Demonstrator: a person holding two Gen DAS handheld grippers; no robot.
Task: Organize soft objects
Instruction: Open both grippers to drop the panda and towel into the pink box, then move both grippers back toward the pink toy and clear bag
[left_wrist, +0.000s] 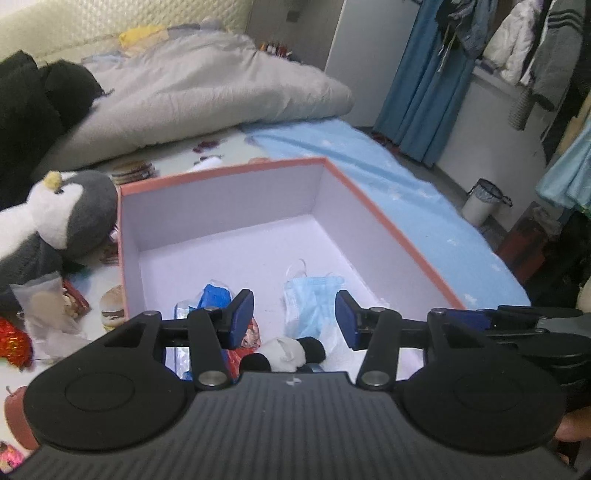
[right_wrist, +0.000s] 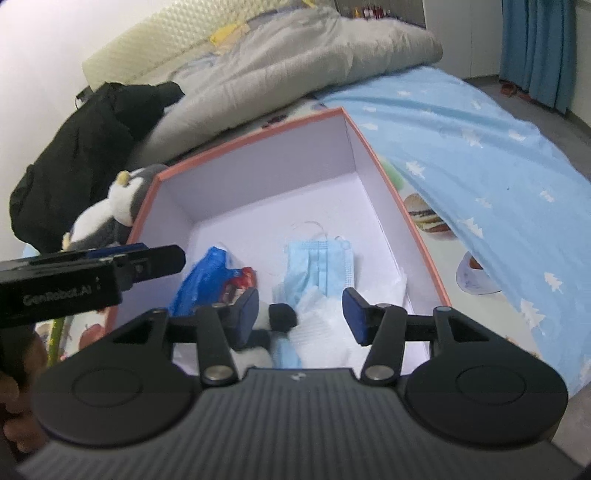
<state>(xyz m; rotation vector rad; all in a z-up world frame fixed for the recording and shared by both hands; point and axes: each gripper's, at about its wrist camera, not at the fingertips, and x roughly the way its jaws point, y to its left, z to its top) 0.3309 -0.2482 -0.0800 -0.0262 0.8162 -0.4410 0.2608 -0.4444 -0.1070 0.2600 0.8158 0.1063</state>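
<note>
Left wrist view shows both tongs, left (left_wrist: 294, 319) and right (right_wrist: 300, 317), spread wide and empty above the salmon-rimmed white cardboard box (left_wrist: 384, 221), so reaching left for the grey-and-white plush penguin (left_wrist: 70, 210) you could knock its near wall.

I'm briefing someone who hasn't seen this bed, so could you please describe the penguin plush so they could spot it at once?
Find the large open box with the salmon-pink rim and pale inside, sitting on the bed. Just outside its left wall, leaning against it, is the penguin plush. It is the only stuffed animal outside the box: grey fluffy body, white face, small yellow beak, far bigger than the wrappers beside it.
</note>
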